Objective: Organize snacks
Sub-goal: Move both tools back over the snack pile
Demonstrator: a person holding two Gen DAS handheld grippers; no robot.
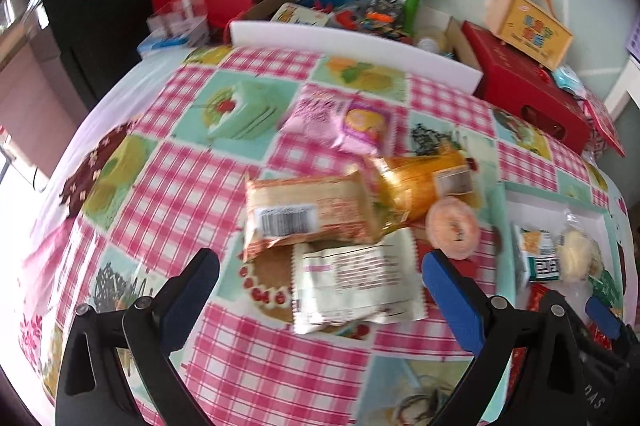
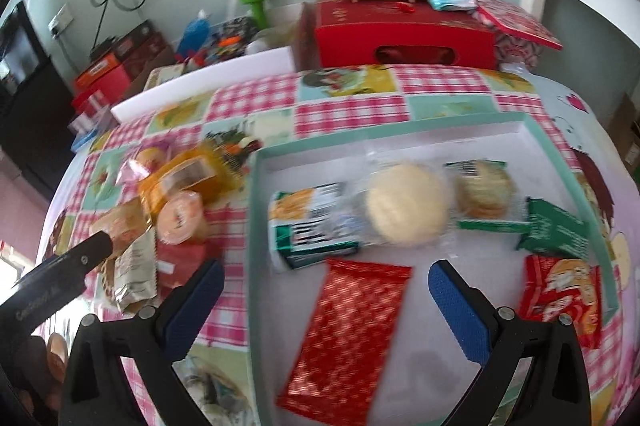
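Both tools are spread apart and hold nothing: the left tool (image 1: 320, 278) hovers low over a white packet (image 1: 354, 286) on the worktop (image 1: 168, 186), and the right tool (image 2: 326, 292) hangs over the tray (image 2: 253, 226), with a red foil packet (image 2: 348, 334) lying flat under it. I judge that the left tool is lined up to take the white packet next, because this one is the nearest of the loose snacks and lies on top, free to be lifted. Just behind it lie a tan packet with a barcode (image 1: 308, 218), an orange-gold wrapped roll (image 1: 424, 186), a small round orange cup (image 1: 452, 228) and a pink packet (image 1: 340, 118), partly overlapping, so a careless grasp could drag a neighbour. The tray already keeps a round pale cake (image 2: 406, 204), a green-and-white pack (image 2: 312, 222), a green packet (image 2: 556, 230) and a red packet (image 2: 560, 302) on its rim. Red boxes (image 1: 524, 94) and a yellow handled box (image 1: 528, 26) stand at the far edge, well apart.
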